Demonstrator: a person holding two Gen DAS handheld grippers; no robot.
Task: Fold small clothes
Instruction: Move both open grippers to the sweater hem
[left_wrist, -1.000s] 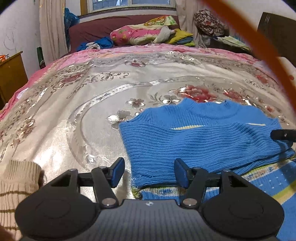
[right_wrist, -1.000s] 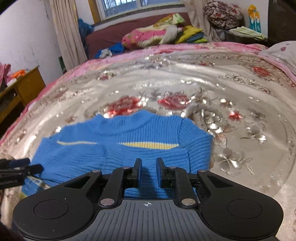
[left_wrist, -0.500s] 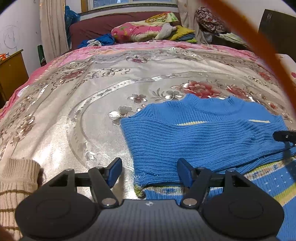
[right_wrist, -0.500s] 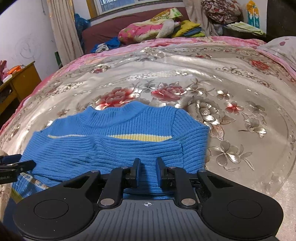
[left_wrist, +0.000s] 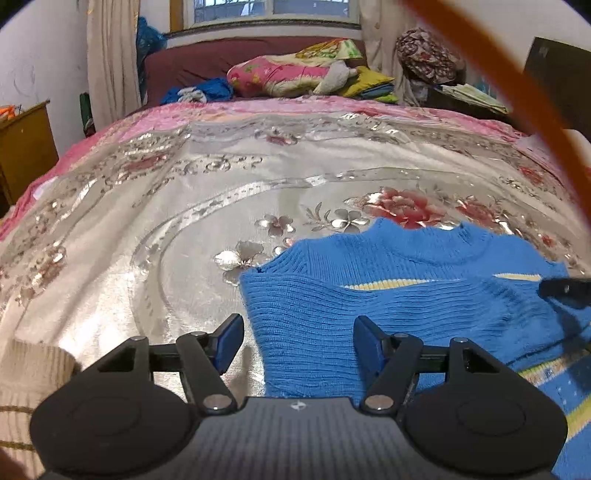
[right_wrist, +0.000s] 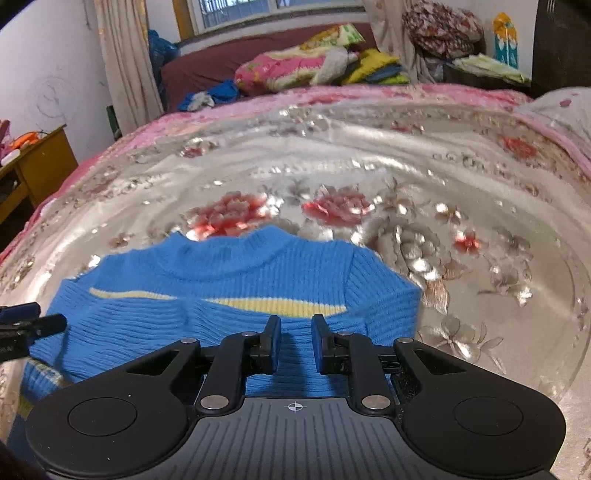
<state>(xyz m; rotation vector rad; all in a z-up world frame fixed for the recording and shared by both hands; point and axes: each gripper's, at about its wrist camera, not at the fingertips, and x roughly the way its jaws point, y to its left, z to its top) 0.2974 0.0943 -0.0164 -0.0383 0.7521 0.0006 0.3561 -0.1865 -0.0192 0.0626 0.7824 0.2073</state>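
Blue ribbed knit fills the space right under both of your tools. Since a second ago your left gripper (left_wrist: 298, 341) has drawn back a little: the sleeve's cuff end, which then lay in plain sight between the spread fingers, now runs back under the tool body. Its jaws stand as wide apart as they did then and hold nothing. Your right gripper (right_wrist: 295, 339) shows the same narrow gap between its jaws as before, with knit behind that gap, yet whether any cloth is actually pinched I cannot tell. The yellow stripe (right_wrist: 273, 304) has come up close to its fingertips, and there is motion blur across the bedspread (so that hand seems to be on the move).

I read this as both sleeves laid across the chest and the sleeve step about finished, leaving the body fold still to do.

Now the blue sweater (left_wrist: 388, 295), from your tools outward:
- Directly between the left fingers lies the folded-over sleeve, its left edge just inside the left fingertip.
- Right of that tool, at the frame edge, the tip of your other tool rests over the knit.
- Low and to the right, the patterned hem (left_wrist: 546, 373) peeks out from beneath the sleeve.
- Beyond both sets of fingertips come the chest, then the collar (right_wrist: 236, 251).
- Past the collar, silver floral bedspread (right_wrist: 369, 155) runs on towards the pillows (right_wrist: 295, 66).
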